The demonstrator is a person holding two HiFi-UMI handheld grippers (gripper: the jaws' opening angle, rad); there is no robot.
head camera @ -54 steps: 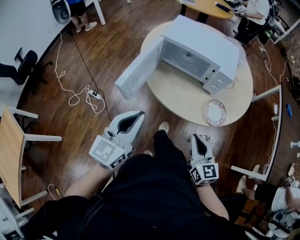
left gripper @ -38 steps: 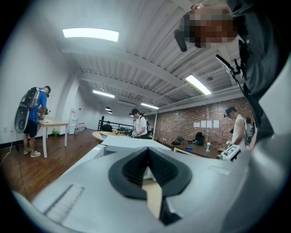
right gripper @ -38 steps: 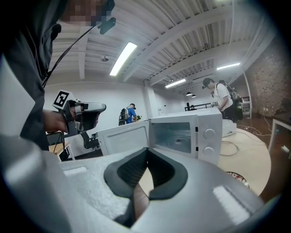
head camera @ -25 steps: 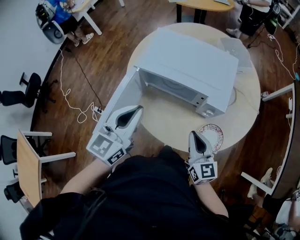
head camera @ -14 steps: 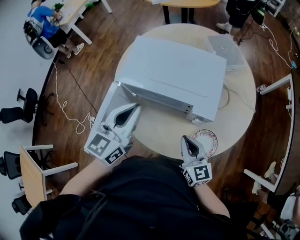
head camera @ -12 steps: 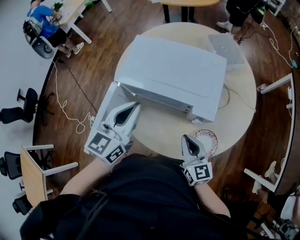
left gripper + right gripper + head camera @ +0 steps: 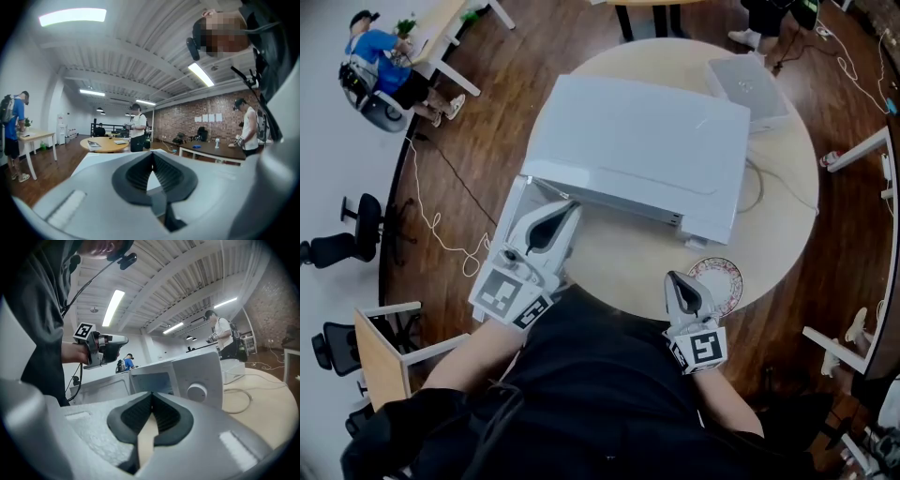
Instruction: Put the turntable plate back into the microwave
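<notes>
Plate first: the turntable plate [image 7: 717, 284] lies flat on the round table [image 7: 783, 202], just in front of the microwave [image 7: 637, 150] at its right front corner, on the side with the control knob [image 7: 197, 391]. It is outside the oven, nothing touches it, and the task's placing is not yet done.

The microwave's door [image 7: 512, 208] stands swung out at the left front corner. From above, the cavity is hidden under the housing.

The right gripper [image 7: 677, 280] sits just in front of the microwave's right corner, close beside the plate's near-left rim. Its jaws are pressed together with nothing between them. The left gripper [image 7: 570, 212] is in front of the microwave's left corner, by the open door. Its jaws also meet tip to tip and are empty.

The plate looks like glazed ceramic or glass with a patterned rim, so it is probably stiff, brittle and smooth. It will not flex into a grip, and it could chip if knocked against the microwave's sill. Lying flat, it offers only its thin raised rim. The best hold seems to be the edge farthest from the microwave, one pad under the lip and one on top (the jaws must part first). A hold at one edge leaves the weight hanging out, so it may tilt or slip.
</notes>
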